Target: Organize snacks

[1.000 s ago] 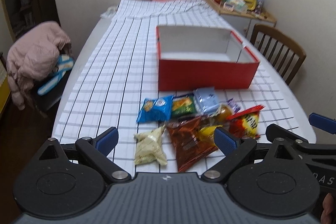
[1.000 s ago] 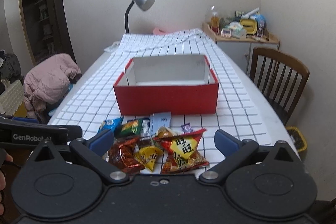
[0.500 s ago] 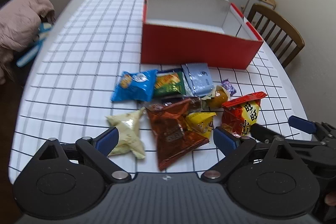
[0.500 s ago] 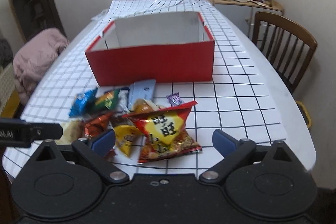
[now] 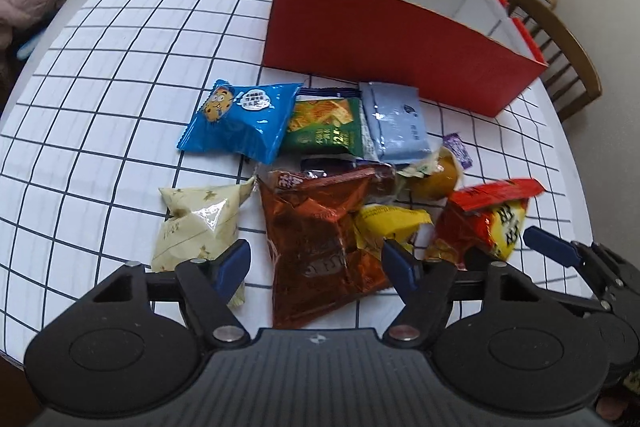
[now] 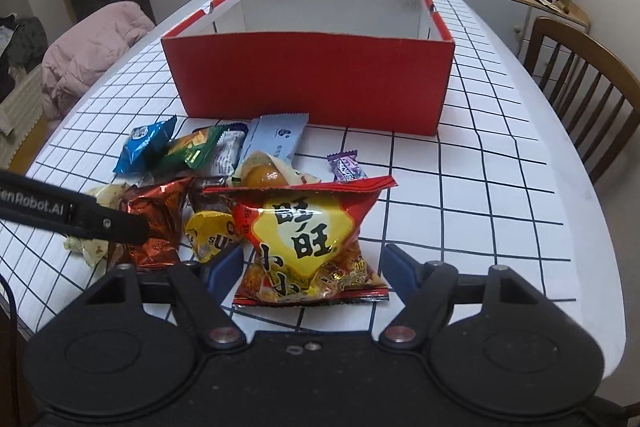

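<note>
Snacks lay in a loose heap near the front edge of the surface (image 6: 480, 195), a white cloth with a black grid, just in front of the red box (image 6: 308, 75). The box stood open-topped toward the middle of the surface, white inside; what showed of its interior held nothing.

Left claw (image 5: 316, 263) was closing, blue-tipped fingers apart, straddling the lower part of the brown foil bag (image 5: 316, 231). Pads were not pressing on it. The cream star-print packet (image 5: 196, 223) lay just beside the left finger, toward the left edge.

Right claw (image 6: 310, 267) was also closing, fingers apart on either side of the red-and-yellow bag (image 6: 308, 239). A gap showed on both sides, so no grip.

Behind these lay the small yellow packet (image 6: 210, 233), between the brown and red-and-yellow bags and touching both; a blue cookie packet (image 5: 240, 121), a green packet (image 5: 324, 127) and a pale blue sachet (image 5: 394, 127) in a row nearest the box; an orange round sweet in clear wrap (image 6: 262, 175); and a purple candy (image 6: 346, 167) a little apart, toward the right edge.

A wooden chair (image 6: 580, 83) stood past the right edge, a pink jacket (image 6: 88, 55) past the left.
</note>
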The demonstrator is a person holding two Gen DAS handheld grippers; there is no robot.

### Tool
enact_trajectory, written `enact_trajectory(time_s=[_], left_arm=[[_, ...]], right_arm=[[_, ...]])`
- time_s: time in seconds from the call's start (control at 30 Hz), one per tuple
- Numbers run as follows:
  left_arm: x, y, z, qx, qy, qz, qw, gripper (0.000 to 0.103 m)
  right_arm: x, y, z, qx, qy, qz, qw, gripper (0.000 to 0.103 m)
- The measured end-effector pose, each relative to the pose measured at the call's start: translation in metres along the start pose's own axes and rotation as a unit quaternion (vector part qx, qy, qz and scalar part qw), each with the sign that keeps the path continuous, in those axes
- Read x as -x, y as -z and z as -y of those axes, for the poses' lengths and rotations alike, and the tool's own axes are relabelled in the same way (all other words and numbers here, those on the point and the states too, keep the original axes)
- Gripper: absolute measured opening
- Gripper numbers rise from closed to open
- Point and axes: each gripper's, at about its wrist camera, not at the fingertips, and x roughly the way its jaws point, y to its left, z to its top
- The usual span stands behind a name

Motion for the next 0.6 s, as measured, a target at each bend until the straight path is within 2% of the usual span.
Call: enact_trajectory(time_s=[0.1, 0.13, 0.3, 0.4, 0.53, 0.6], left_arm=[[-0.006, -0.002, -0.001, 0.007, 0.002, -0.005, 1.0000, 0.071], [-0.008, -0.002, -0.001, 0.009, 0.003, -0.007, 0.9999, 0.068], [-0.013, -0.003, -0.004, 0.018, 0.000, -0.015, 0.9997, 0.060], [-0.015, -0.004, -0.006, 0.025, 0.001, -0.018, 0.9995, 0.048], [-0.015, -0.004, -0.007, 0.030, 0.007, -0.016, 0.9994, 0.039], [-0.014, -0.003, -0.006, 0.028, 0.003, -0.013, 0.9995, 0.038]], right_arm=[[-0.005, -0.001, 0.000, 0.005, -0.003, -0.004, 1.000, 0.072], [-0.007, -0.001, 0.000, 0.007, -0.003, -0.005, 1.000, 0.070], [-0.011, -0.002, 0.001, 0.006, -0.008, -0.012, 1.000, 0.057], [-0.011, -0.001, 0.002, 0.002, -0.014, -0.010, 1.000, 0.051], [-0.009, -0.001, -0.001, 0.003, -0.011, -0.004, 1.000, 0.046], [-0.008, -0.002, -0.001, 0.003, -0.010, -0.003, 1.000, 0.043]])
